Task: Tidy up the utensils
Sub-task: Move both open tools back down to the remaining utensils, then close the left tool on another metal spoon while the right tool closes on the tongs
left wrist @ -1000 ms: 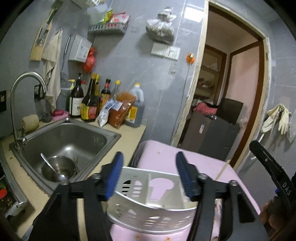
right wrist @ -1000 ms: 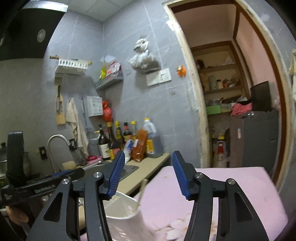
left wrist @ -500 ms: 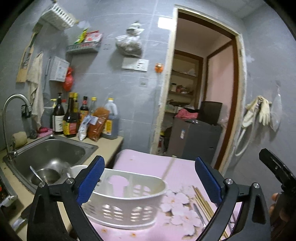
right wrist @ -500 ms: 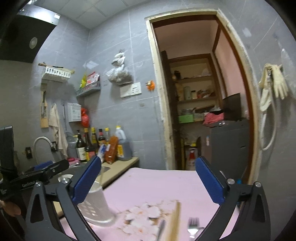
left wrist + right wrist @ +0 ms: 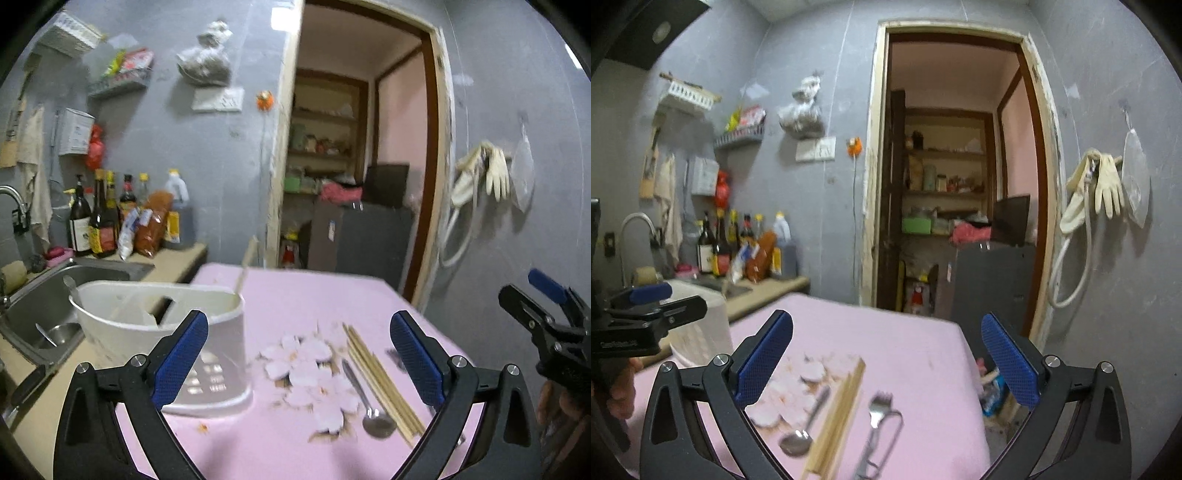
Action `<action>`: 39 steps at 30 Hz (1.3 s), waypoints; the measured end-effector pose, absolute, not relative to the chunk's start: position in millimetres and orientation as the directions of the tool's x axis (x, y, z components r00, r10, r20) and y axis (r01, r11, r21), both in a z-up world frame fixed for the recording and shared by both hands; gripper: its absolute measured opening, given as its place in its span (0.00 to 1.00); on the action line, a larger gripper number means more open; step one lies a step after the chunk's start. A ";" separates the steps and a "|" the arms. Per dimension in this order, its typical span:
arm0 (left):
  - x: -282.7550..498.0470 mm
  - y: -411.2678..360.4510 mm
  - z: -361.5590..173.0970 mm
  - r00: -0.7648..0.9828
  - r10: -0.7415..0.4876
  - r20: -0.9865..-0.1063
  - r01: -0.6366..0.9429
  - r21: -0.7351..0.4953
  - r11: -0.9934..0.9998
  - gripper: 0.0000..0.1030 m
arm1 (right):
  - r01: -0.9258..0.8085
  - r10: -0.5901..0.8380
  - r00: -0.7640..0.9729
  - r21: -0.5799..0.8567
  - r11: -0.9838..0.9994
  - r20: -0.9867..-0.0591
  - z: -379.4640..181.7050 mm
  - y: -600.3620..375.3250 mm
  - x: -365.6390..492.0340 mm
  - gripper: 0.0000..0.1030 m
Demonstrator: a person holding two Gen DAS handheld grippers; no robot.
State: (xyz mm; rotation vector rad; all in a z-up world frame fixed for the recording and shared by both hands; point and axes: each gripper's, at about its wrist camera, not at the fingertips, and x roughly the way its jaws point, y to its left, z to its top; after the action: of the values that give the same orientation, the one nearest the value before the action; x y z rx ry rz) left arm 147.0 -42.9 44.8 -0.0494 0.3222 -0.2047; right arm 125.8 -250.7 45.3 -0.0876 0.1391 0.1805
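A white plastic utensil holder (image 5: 162, 332) stands at the left of the pink table (image 5: 295, 295), with one chopstick (image 5: 245, 267) leaning in it. A metal spoon (image 5: 364, 397) and a bundle of wooden chopsticks (image 5: 380, 376) lie flat to its right. In the right wrist view the spoon (image 5: 803, 430), the chopsticks (image 5: 836, 417) and a fork (image 5: 879, 424) lie side by side. My left gripper (image 5: 295, 354) is open and empty above the table, beside the holder. My right gripper (image 5: 886, 354) is open and empty above the loose utensils.
A steel sink (image 5: 44, 295) with a bowl in it lies left of the table. Sauce bottles (image 5: 107, 221) stand on the counter behind it. A doorway (image 5: 956, 184) opens behind the table. Gloves (image 5: 1104, 188) hang on the right wall.
Both grippers opened wide and drew back from the holder. One chopstick now leans in the holder. The views swung right, bringing the spoon, chopsticks and fork into sight.
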 end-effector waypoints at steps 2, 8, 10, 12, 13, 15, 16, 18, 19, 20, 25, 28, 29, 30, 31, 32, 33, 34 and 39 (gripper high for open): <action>150.9 -48.1 34.8 0.914 -0.217 -0.344 0.201 -0.082 0.976 0.94 | -0.177 0.161 0.969 -0.072 0.981 -0.187 37.6 -256.1 131.3 1.00; 159.6 -61.0 12.4 0.881 -0.228 -0.413 0.213 -0.084 0.973 0.94 | -0.148 0.129 0.941 -0.036 0.988 -0.314 13.0 -272.6 151.4 0.94; 163.5 -65.2 6.2 0.868 -0.235 -0.438 0.223 -0.079 0.972 0.94 | -0.145 0.128 0.926 -0.024 0.989 -0.354 5.1 -275.4 157.6 0.89; 167.4 -67.7 0.8 0.851 -0.248 -0.464 0.237 -0.082 0.968 0.94 | -0.149 0.129 0.910 -0.019 0.989 -0.393 -2.2 -276.5 161.5 0.83; 169.5 -68.4 -1.0 0.842 -0.255 -0.476 0.244 -0.086 0.966 0.93 | -0.154 0.133 0.902 -0.017 0.988 -0.411 -5.0 -276.5 164.2 0.79; 175.7 -70.7 -4.6 0.819 -0.279 -0.502 0.267 -0.097 0.959 0.92 | -0.163 0.143 0.883 -0.007 0.987 -0.447 -10.2 -277.3 168.7 0.73; 180.0 -72.6 -6.7 0.801 -0.295 -0.521 0.285 -0.102 0.953 0.90 | -0.169 0.148 0.872 -0.003 0.986 -0.468 -13.2 -277.3 171.3 0.69; 187.2 -75.8 -10.2 0.770 -0.319 -0.552 0.315 -0.106 0.943 0.81 | -0.183 0.160 0.850 0.004 0.983 -0.502 -17.4 -277.3 175.6 0.63; 191.4 -77.2 -10.5 0.756 -0.328 -0.567 0.326 -0.108 0.939 0.78 | -0.188 0.166 0.841 0.008 0.982 -0.515 -18.3 -277.3 177.8 0.60; 195.2 -79.4 -12.9 0.739 -0.337 -0.584 0.339 -0.110 0.934 0.73 | -0.193 0.170 0.832 0.011 0.981 -0.529 -19.7 -277.6 179.9 0.59; 217.1 -93.8 -27.3 0.622 -0.388 -0.680 0.410 -0.140 0.902 0.42 | -0.206 0.173 0.790 0.011 0.978 -0.589 -26.8 -275.9 188.4 0.48; 233.0 -102.9 -39.4 0.520 -0.416 -0.746 0.443 -0.181 0.878 0.26 | -0.210 0.167 0.772 0.003 0.978 -0.613 -29.3 -273.3 190.7 0.41; 236.7 -105.4 -42.3 0.500 -0.418 -0.759 0.447 -0.187 0.875 0.24 | -0.213 0.167 0.767 0.000 0.977 -0.619 -30.1 -272.5 191.1 0.41; 240.2 -107.7 -44.7 0.486 -0.416 -0.769 0.450 -0.188 0.873 0.21 | -0.216 0.168 0.764 -0.001 0.976 -0.623 -31.0 -271.0 191.8 0.41; 244.0 -110.1 -46.5 0.473 -0.414 -0.778 0.453 -0.188 0.871 0.20 | -0.222 0.171 0.757 -0.002 0.975 -0.631 -32.2 -269.8 193.2 0.41; 247.7 -111.7 -47.9 0.462 -0.414 -0.784 0.455 -0.191 0.870 0.20 | -0.227 0.173 0.751 -0.002 0.974 -0.637 -33.4 -269.1 194.3 0.41; 250.9 -112.7 -49.1 0.451 -0.417 -0.790 0.455 -0.198 0.868 0.20 | -0.232 0.175 0.741 -0.003 0.973 -0.648 -35.1 -268.3 196.0 0.41; 254.0 -113.3 -50.0 0.442 -0.419 -0.793 0.453 -0.206 0.867 0.20 | -0.235 0.176 0.735 -0.002 0.972 -0.655 -36.3 -267.6 197.2 0.41; 270.0 -117.6 -52.3 0.411 -0.398 -0.820 0.437 -0.206 0.875 0.18 | -0.248 0.183 0.702 0.004 0.969 -0.688 -41.4 -265.9 203.0 0.40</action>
State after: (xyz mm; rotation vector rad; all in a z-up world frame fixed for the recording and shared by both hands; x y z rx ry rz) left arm 270.0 -117.6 -52.3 0.0427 1.0200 -0.5259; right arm 203.0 -265.9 -41.4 -0.0910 0.7555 0.2403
